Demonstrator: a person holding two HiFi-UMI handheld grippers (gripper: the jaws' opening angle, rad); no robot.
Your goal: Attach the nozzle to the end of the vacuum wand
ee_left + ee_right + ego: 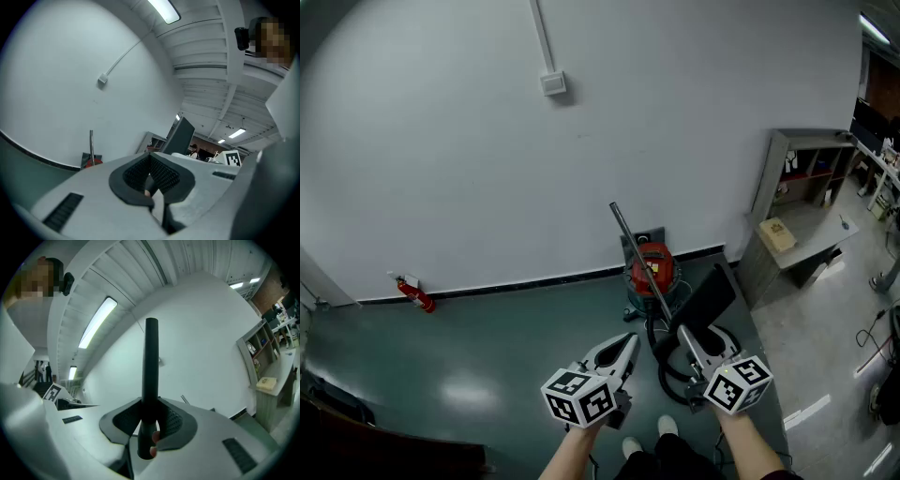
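Note:
A red canister vacuum [652,270] stands on the green floor against the white wall. Its metal wand [630,242] slants up from it with a bare top end. My right gripper [686,336] is shut on a flat black nozzle [711,302], held up to the right of the vacuum and apart from the wand. In the right gripper view the nozzle [151,376] rises upright between the pads of the right gripper [150,417]. My left gripper [628,340] is shut and empty, hovering left of the nozzle. The left gripper view shows the left gripper [151,176], the wand [91,146] and the nozzle [180,137].
A black hose [668,373] loops on the floor below the vacuum. A grey desk with shelves [802,220] stands at the right. A small red fire extinguisher [414,294] lies by the wall at the left. A switch box [553,83] sits high on the wall.

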